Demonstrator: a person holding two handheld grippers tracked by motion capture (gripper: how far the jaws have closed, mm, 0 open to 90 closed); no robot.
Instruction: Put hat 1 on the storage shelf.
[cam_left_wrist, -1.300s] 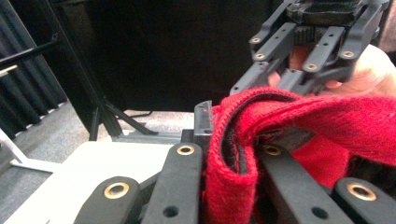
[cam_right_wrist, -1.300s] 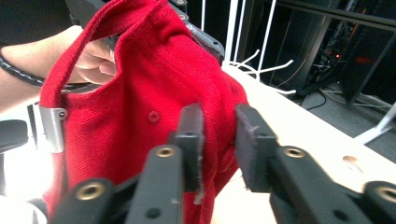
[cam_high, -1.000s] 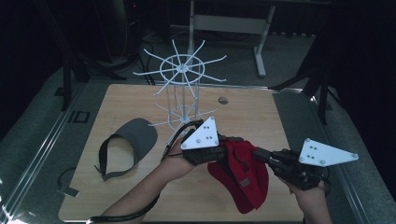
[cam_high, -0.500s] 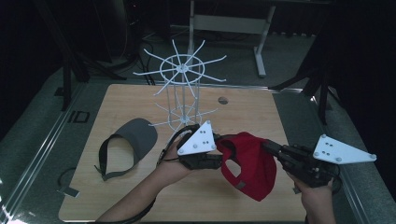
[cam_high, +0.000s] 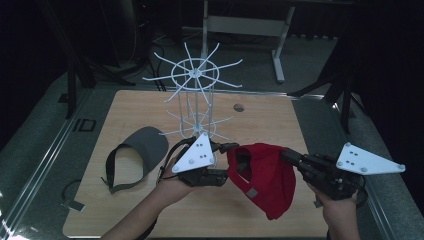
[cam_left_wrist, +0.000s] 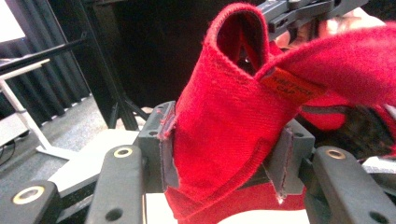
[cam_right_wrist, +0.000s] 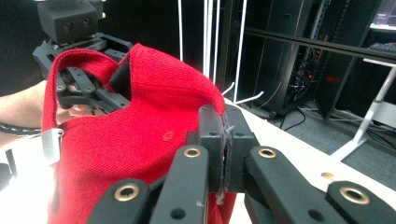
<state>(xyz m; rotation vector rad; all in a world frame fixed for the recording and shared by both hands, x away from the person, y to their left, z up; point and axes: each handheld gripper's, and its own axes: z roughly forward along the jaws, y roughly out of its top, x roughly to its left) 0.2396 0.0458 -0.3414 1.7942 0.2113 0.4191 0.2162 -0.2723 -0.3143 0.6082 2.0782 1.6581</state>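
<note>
Left gripper (cam_left_wrist: 224, 158) jaws have just been opening, red cap (cam_high: 262, 177) fabric between them, pads barely touching. Right gripper (cam_right_wrist: 224, 140) clamps the cap's far edge, so it likely carries the cap to the white rack (cam_high: 196, 100) behind.

A red knitted-fabric cap (cam_high: 262, 177) hangs above the front right part of the wooden table, just right of the white wire rack. It is held off the tabletop, crumpled, with its opening turned to the left. Its back strap forms a loop, a small metal buckle (cam_right_wrist: 50, 140) on it, and an orange label (cam_left_wrist: 289, 86) shows inside.
</note>
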